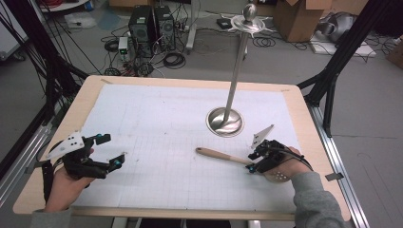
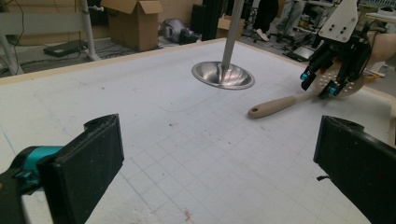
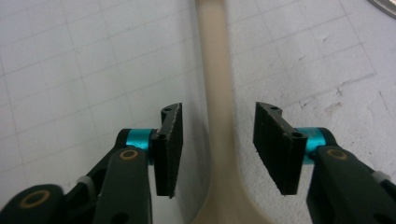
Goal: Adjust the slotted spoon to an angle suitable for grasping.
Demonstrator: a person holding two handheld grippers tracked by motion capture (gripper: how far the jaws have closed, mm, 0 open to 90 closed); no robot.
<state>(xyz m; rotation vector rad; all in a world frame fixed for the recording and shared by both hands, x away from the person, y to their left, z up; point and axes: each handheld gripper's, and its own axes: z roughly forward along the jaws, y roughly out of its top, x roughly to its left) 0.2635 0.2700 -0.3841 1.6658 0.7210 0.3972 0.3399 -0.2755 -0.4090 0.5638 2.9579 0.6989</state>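
While your right gripper (image 3: 218,149) straddles it, jaws not yet touching:
Wooden spatula (image 1: 223,156): light, stiff, smooth.
Grip: neck, near blade.
Left gripper (image 1: 111,149): open, empty.

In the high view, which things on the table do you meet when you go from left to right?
left gripper → wooden spatula handle → metal stand base → right gripper

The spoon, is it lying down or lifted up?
Lying down. The spoon rests flat on the table, its handle between the right gripper's pads, which are not touching it.
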